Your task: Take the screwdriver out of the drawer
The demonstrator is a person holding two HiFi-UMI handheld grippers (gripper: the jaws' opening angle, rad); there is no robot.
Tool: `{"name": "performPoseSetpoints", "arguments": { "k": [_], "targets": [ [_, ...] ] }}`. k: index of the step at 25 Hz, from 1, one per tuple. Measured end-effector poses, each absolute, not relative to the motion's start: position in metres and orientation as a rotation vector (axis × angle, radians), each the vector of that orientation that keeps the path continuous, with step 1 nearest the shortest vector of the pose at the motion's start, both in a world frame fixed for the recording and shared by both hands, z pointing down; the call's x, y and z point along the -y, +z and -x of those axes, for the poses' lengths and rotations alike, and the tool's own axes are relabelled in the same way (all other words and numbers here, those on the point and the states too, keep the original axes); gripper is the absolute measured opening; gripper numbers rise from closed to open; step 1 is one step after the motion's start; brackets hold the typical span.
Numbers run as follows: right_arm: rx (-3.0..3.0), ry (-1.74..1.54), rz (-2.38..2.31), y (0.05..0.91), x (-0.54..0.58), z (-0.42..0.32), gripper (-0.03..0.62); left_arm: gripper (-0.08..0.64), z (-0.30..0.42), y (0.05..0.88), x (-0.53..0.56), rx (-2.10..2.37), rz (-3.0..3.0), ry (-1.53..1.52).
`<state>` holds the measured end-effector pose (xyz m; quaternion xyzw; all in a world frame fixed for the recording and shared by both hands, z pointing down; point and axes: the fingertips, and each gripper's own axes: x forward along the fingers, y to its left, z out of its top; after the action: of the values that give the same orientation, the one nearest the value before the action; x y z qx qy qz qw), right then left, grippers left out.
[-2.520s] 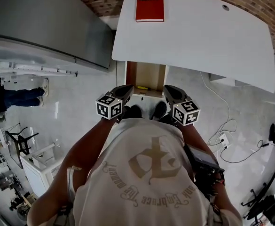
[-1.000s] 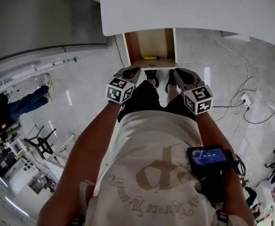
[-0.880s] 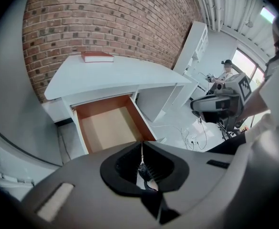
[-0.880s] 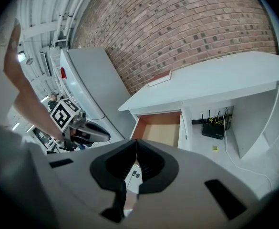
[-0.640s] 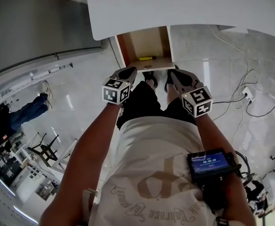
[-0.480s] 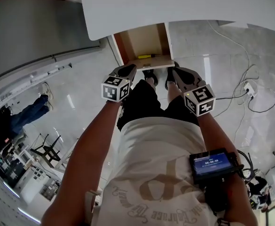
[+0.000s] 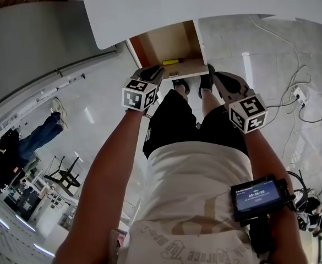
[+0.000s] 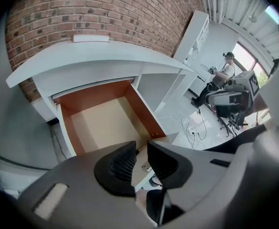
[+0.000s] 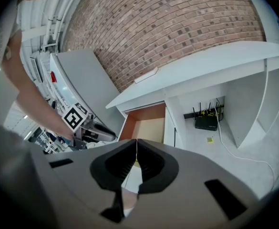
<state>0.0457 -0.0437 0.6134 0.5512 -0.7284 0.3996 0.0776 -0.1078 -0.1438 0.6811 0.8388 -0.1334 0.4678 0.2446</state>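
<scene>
A yellow screwdriver (image 7: 173,61) lies near the front of the open wooden drawer (image 7: 163,42) under the white desk (image 7: 205,4). My left gripper (image 7: 157,70) hovers just in front of the drawer's left front corner, its jaws a narrow gap apart and empty. In the left gripper view the drawer (image 8: 101,125) lies right ahead of the left gripper (image 8: 140,149), whose jaws hide the screwdriver. My right gripper (image 7: 214,74) sits off the drawer's right front corner. The right gripper (image 9: 136,143) has its jaw tips touching and holds nothing.
A grey cabinet (image 7: 39,37) stands left of the desk. Cables and a power strip (image 7: 301,95) lie on the floor at the right. A router (image 9: 207,121) sits under the desk. My own shoes (image 7: 178,84) stand below the drawer. A person (image 7: 28,142) stands far left.
The head view has swung, so the desk and drawer sit further up and left. Both grippers stay by the drawer front, the left now closer to it. The screwdriver has not moved.
</scene>
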Motion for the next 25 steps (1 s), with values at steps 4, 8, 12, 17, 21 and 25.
{"name": "performPoseSetpoints", "arguments": {
  "k": [4,8,12,17,21,25],
  "targets": [
    [2.202,1.193,-1.629,0.622,0.043,-0.039,0.007,0.095,0.110,0.699,0.140,0.279,-2.314,1.370],
    [2.232,1.173,-1.589,0.625,0.046,-0.026,0.007,0.100,0.113,0.713,0.144,0.215,-2.326,1.433],
    [2.238,1.196,-1.580,0.638,0.040,-0.018,0.006,0.101,0.115,0.734,0.146,0.177,-2.316,1.474],
    [2.224,1.229,-1.581,0.649,0.032,-0.016,0.006,0.101,0.107,0.750,0.151,0.083,-2.338,1.535],
    [2.219,1.237,-1.573,0.653,0.031,-0.016,0.006,0.100,0.104,0.759,0.154,-0.005,-2.360,1.624],
    [2.210,1.235,-1.580,0.656,0.030,-0.021,0.007,0.101,0.098,0.768,0.149,-0.086,-2.373,1.684]
  ]
}}
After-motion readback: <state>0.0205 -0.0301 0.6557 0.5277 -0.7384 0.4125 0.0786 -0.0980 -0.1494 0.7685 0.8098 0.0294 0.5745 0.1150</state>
